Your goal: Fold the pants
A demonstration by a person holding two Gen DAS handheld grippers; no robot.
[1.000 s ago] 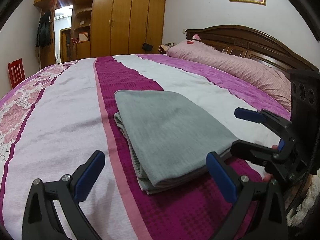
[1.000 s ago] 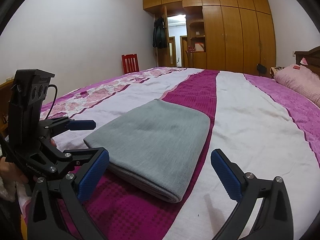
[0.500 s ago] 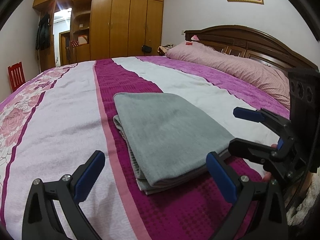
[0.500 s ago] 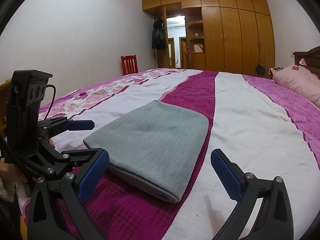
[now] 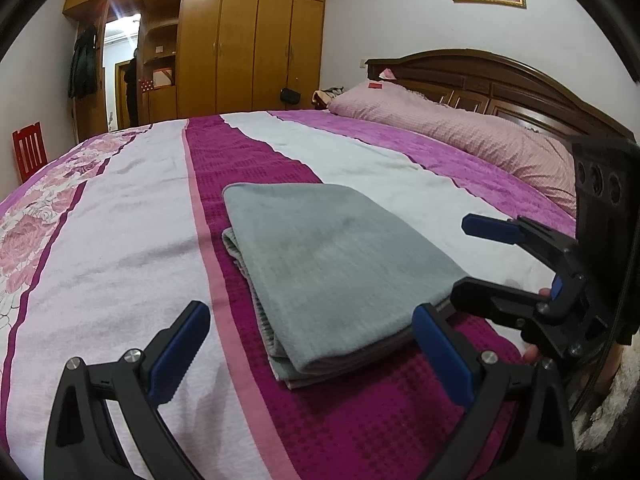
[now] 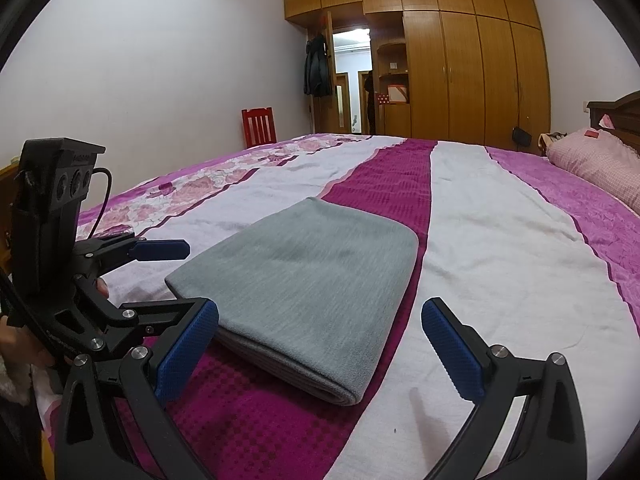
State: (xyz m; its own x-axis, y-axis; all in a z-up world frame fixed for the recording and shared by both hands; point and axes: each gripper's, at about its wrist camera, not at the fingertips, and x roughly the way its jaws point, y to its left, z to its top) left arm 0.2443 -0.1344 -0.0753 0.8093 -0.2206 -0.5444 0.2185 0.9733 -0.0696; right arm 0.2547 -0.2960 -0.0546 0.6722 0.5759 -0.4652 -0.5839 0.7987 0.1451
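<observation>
Both grippers, left gripper (image 5: 308, 352) and right gripper (image 6: 320, 348), are held spread open and empty just short of the folded pants (image 5: 332, 264), whose long axis runs away toward the far side of the bed (image 6: 500, 240).

Folded pants (image 6: 304, 280), seemingly flat, on bed (image 6: 500, 240)

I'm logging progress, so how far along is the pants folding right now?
Folding looks done: the gray pants lie as a flat, layered rectangle on the bedspread. Nothing is in hand: the left gripper and right gripper are both open, clear of the cloth. At most, the offset lower layers could be tidied.
</observation>
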